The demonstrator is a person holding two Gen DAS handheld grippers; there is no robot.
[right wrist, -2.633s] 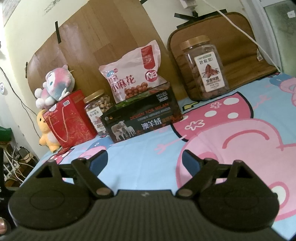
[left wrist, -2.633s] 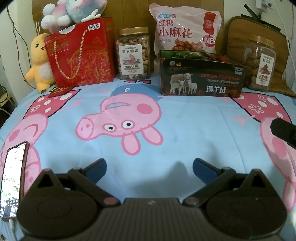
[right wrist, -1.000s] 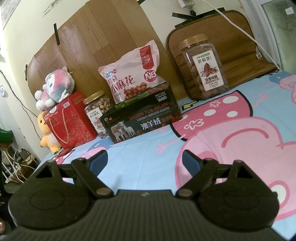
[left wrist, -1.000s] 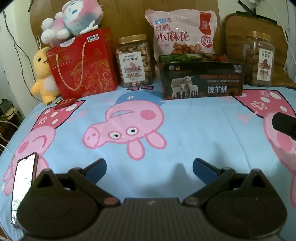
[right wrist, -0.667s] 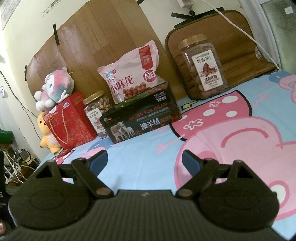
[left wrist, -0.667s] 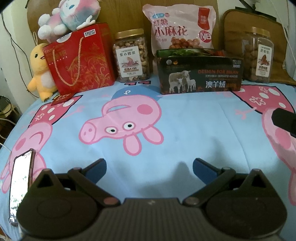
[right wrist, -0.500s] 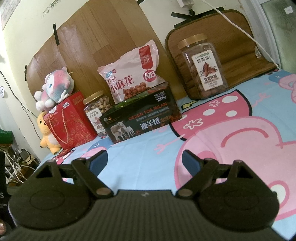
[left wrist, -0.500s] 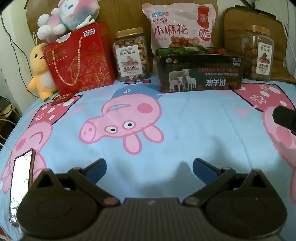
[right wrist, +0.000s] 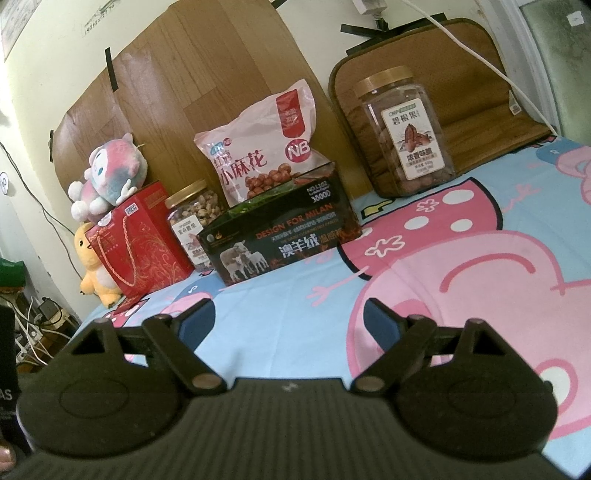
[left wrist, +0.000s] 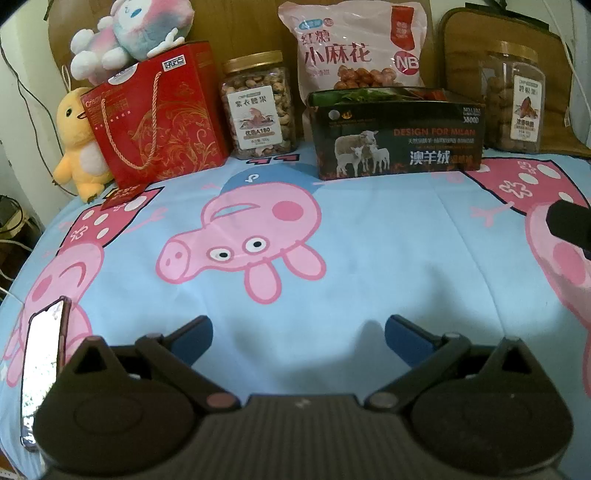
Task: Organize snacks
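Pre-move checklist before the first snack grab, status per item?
1. Left gripper open, empty: ok.
2. Right gripper open, empty: ok.
3. Black box stands in front of the pink snack bag, blocking it: not ok.
4. Nut jar upright, lid on: ok.
5. Phone lies beside the left gripper: not ok.
6. Box contents: cannot tell.

A home bedroom: a bed (left wrist: 369, 251) under a cartoon-pig sheet, a wooden headboard (right wrist: 192, 74) at the far side, plush toys (left wrist: 129, 33) far left, and a phone (left wrist: 42, 354) lying near left.
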